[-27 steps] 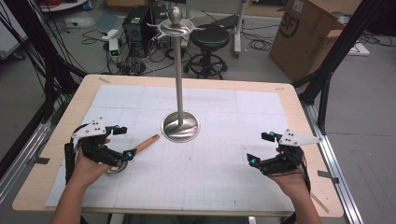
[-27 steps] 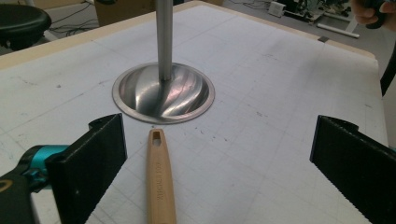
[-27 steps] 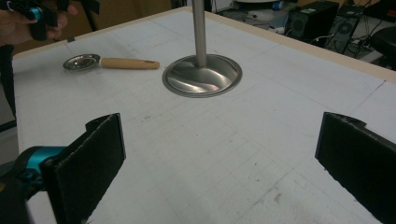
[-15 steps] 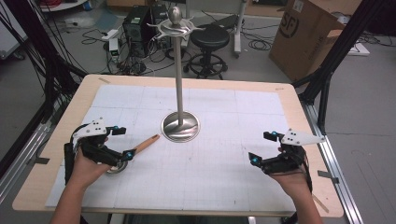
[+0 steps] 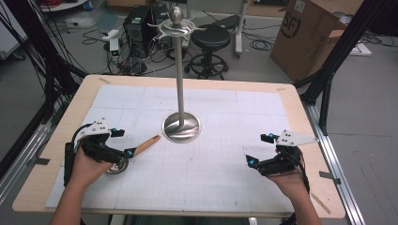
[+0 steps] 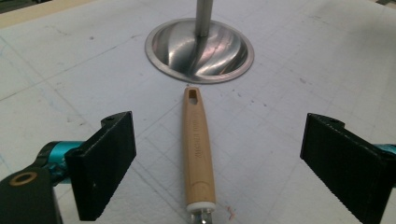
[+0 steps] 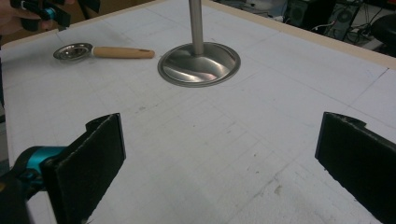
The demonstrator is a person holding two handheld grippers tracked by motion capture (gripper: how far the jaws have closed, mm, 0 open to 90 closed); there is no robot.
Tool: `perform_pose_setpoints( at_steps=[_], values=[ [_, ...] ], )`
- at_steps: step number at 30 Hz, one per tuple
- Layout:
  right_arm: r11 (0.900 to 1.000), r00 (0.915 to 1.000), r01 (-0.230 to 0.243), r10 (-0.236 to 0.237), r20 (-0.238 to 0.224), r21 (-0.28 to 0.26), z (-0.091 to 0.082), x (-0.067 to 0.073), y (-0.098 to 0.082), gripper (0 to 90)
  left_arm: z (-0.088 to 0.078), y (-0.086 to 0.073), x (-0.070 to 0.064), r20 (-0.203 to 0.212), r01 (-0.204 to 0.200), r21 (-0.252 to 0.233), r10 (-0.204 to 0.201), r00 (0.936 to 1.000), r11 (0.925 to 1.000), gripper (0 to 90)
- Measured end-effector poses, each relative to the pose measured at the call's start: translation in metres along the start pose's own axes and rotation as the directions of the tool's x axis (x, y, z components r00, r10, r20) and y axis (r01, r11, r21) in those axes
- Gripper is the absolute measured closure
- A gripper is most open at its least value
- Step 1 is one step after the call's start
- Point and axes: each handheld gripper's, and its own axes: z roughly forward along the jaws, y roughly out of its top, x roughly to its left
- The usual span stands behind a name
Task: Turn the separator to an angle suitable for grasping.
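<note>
Left gripper (image 6: 215, 158) spread wide, jaws astride wooden handle of strainer (image 6: 198, 140), not pinching; barely shifted since earlier frames. Strainer flat on worktop (image 5: 225, 178), near stand base (image 5: 181, 127). Grasp pending. Right gripper (image 5: 263, 152) spread, idle, well apart.

Your left gripper (image 5: 123, 151) and right gripper (image 5: 257, 162) are black, with teal fittings behind flat, ribbed jaw pads. Each carries a pale grey three-cornered plate on top, and a black cable trails back along your bare forearm.
</note>
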Motion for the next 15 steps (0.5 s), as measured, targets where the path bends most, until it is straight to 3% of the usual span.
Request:
perform_pose_setpoints(
  at_steps=[9, 15],
  values=[
    [1.0, 1.0, -0.001, 0.001, -0.004, 0.005, 0.002, 0.0, 0.0, 0.3, 0.008, -0.002, 0.002, -0.021, -0.002, 0.055, 0.003, 0.9998, 0.9985, 23.5],
    [1.0, 0.9999, 0.01, -0.009, -0.009, 0.017, 0.004, 0.002, -0.001, 0.3, 0.013, -0.004, 0.001, -0.005, -0.005, 0.093, 0.005, 1.0, 0.9957, 31.0]
  ],
)
